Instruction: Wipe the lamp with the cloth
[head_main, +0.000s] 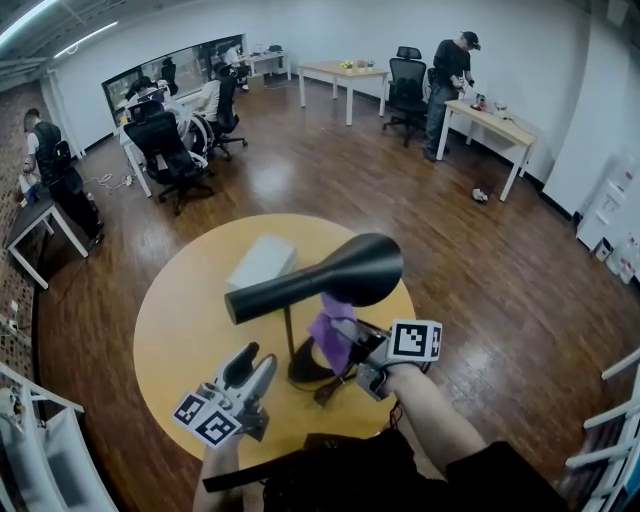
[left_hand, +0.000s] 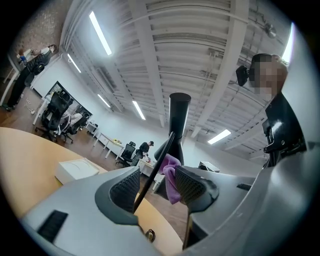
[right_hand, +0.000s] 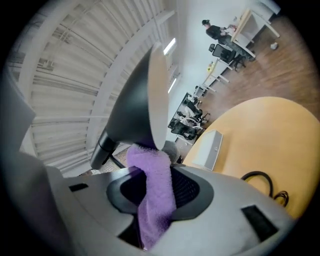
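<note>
**Right gripper.** Your right gripper (head_main: 345, 335) is clamped on the purple cloth (head_main: 330, 338). In the right gripper view the cloth (right_hand: 152, 195) fills the gap between the two pads. One end hangs below the jaws and the other rises out of them. The upper end lies against the lower edge of the lamp's black shade (right_hand: 132, 107), close to its open rim. From the head view, the gripper sits just under the wide end of the shade (head_main: 350, 268), to the right of the stem (head_main: 288, 335).

**Left gripper.** The jaws of your left gripper (head_main: 257, 358) stand apart with nothing gripped. In the left gripper view the stem (left_hand: 155, 172) shows through the gap as a thin dark line beyond the pads. The head view places this gripper near the stem on its left, apart from it and low over the table (head_main: 175, 320).

**Lamp.** The lamp (head_main: 320, 278) stands on its round base (head_main: 305, 368) near your edge of the round yellow table. Its shade is tipped roughly level, narrow end to the left and mouth to the right.

**Other items.**
- A white box (head_main: 262, 262) lies on the table beyond the lamp.
- A dark cable (right_hand: 260, 179) lies on the tabletop by the base.
</note>
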